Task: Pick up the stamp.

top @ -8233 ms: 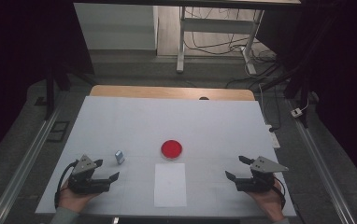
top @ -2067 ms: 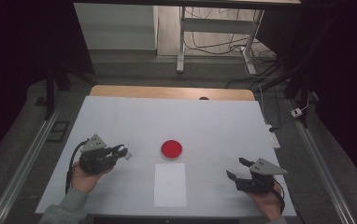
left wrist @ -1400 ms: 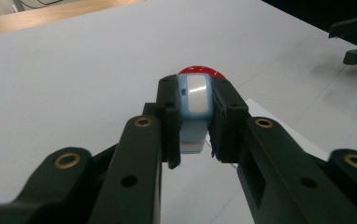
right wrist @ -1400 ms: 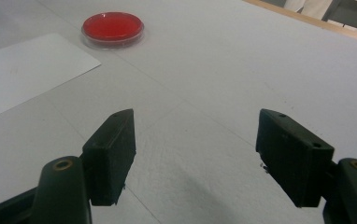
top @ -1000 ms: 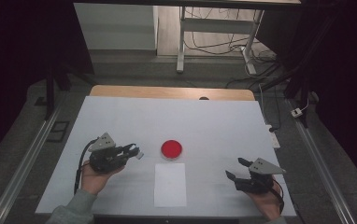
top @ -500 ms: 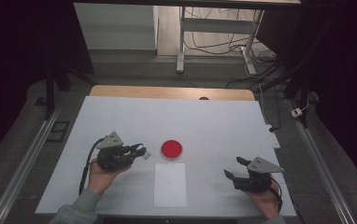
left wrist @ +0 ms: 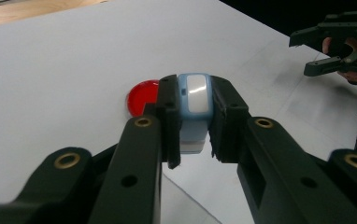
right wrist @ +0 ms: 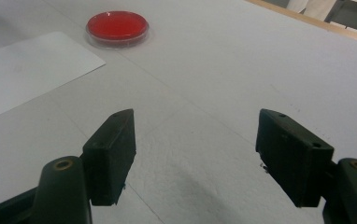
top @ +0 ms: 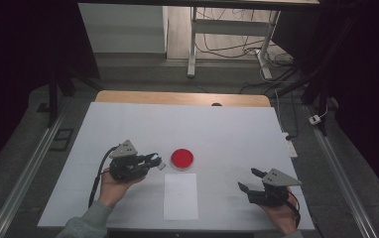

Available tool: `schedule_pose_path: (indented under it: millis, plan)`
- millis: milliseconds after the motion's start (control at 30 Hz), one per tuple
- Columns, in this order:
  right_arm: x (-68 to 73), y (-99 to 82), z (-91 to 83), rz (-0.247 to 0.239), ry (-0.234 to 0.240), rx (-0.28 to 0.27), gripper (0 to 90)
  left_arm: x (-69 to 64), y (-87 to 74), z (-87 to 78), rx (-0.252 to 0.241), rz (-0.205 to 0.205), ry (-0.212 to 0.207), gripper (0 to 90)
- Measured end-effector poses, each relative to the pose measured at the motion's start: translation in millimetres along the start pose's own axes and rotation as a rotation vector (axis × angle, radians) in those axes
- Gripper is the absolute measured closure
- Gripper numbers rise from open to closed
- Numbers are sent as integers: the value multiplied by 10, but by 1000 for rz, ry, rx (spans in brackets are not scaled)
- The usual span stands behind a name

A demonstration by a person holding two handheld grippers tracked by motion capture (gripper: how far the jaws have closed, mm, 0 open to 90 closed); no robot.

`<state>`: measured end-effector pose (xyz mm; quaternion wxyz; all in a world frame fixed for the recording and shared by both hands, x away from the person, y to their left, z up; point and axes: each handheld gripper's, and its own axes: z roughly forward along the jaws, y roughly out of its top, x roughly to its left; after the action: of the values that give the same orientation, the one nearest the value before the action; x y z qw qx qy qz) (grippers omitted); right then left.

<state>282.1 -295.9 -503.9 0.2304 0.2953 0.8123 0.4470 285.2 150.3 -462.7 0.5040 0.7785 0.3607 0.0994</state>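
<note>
High view: red-filled round dish (top: 182, 158) beside left hand-held gripper (top: 154, 161).

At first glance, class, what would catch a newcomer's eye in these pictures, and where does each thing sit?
The red dish stands out most, bright against the white table near its middle, just beyond a sheet of white paper. Next comes the left gripper, shut on a small blue and white block and held just left of the dish. The right gripper rests open at the table's near right.
</note>
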Motion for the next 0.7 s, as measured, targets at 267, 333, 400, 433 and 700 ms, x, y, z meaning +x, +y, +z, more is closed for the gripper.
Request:
schedule_pose_path:
  millis: [267,333,400,433,700]
  plan:
    - [5,-9,-11,0,-5,1,282,-98,12,136,23,19,-27,757]
    - [5,-10,-6,-1,-3,4,282,-121,13,165,28,24,-32,757]
    - [10,-11,-3,-2,-6,7,282,-145,16,191,33,29,-39,757]
    - [11,-12,-1,-1,-2,5,282,-159,17,205,36,30,-42,757]
    - [16,-10,-1,-5,-1,9,282,-234,28,279,48,47,-60,757]
